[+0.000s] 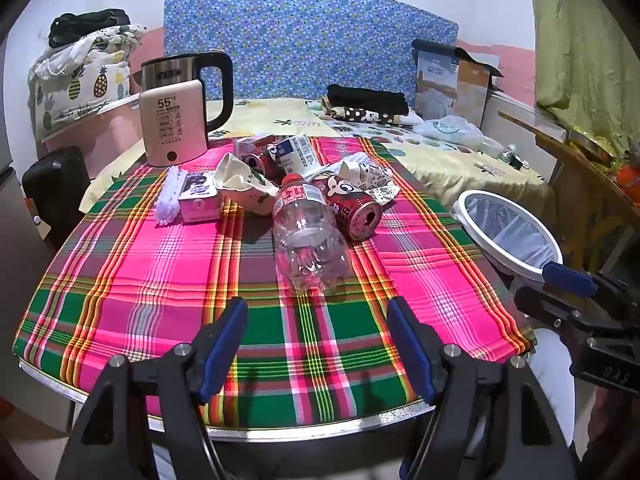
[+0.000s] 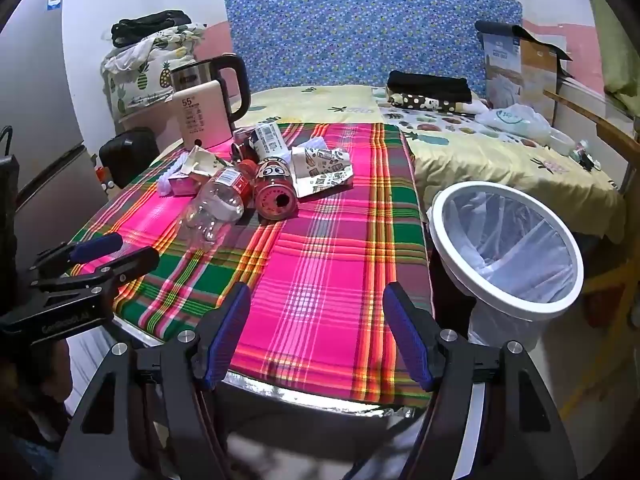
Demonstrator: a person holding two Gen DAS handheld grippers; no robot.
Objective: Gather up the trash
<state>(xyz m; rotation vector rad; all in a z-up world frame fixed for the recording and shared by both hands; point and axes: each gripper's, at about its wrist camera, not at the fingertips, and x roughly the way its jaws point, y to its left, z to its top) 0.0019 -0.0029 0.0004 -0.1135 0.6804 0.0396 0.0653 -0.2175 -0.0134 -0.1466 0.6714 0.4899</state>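
Both the left gripper and right gripper are spread, empty; a clear plastic bottle lies just ahead of the left, a bagged white bin ahead-right of the right.

Electric kettle on the plaid tablecloth, bed behind (folded black clothes on it)

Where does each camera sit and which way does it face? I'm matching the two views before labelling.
Left wrist view: sits on the left tool, at the table's near edge, facing the clear bottle and the trash pile; its own open fingers show below, the right tool at the right edge.
Right wrist view: sits on the right tool, further right, facing the tablecloth with the bin alongside; its own open fingers show, the left tool at left.
Shared: bottle, red can, kettle, bin, bed.
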